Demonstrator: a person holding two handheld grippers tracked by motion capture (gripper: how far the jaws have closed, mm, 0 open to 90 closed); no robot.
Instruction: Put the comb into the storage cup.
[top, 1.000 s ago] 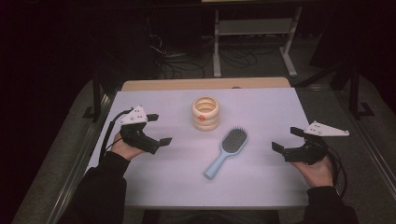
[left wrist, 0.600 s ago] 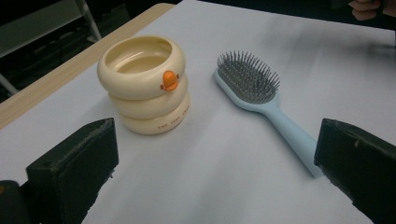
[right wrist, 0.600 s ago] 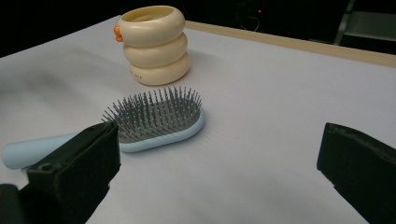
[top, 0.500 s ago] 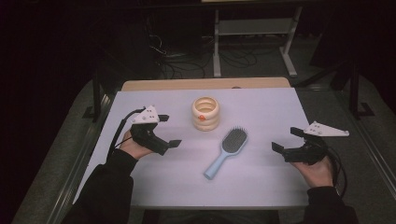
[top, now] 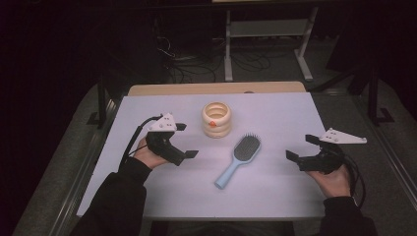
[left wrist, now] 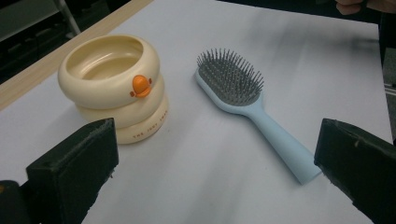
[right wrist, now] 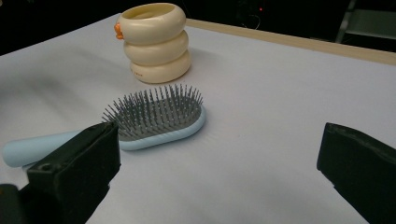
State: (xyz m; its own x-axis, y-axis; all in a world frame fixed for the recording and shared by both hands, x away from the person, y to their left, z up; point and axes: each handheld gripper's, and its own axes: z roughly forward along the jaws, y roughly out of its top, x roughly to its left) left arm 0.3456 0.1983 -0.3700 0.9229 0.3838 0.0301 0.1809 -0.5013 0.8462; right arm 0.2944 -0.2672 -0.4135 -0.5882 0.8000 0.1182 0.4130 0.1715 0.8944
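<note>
1. The table [top: 295,196], covered by a pale lilac sheet, lies under both grippers and carries everything else; a bare wooden strip shows along its far edge, beyond the tongs.
2. The left gripper [top: 183,140] hovers over the left part of the sheet, held in the person's left hand [top: 150,156]. Its 2 black jaws stand wide apart and hold nothing. They point toward the middle of the table.
3. The right gripper [top: 301,147] hovers near the right edge in the right hand [top: 334,181], well apart from the left one. Its 2 jaws also gape wide, empty, facing inward.
4. The light blue hairbrush [top: 238,161] lies flat between the 2 grippers, bristles up, nearer the left gripper than the right and touching neither. In the left gripper view the hairbrush [left wrist: 247,102] sits ahead of the jaws with its handle toward the right jaw.
5. The cream ringed cup [top: 216,119] with an orange duck bill stands upright just beyond the left gripper's jaws, near the brush head without touching it.
</note>
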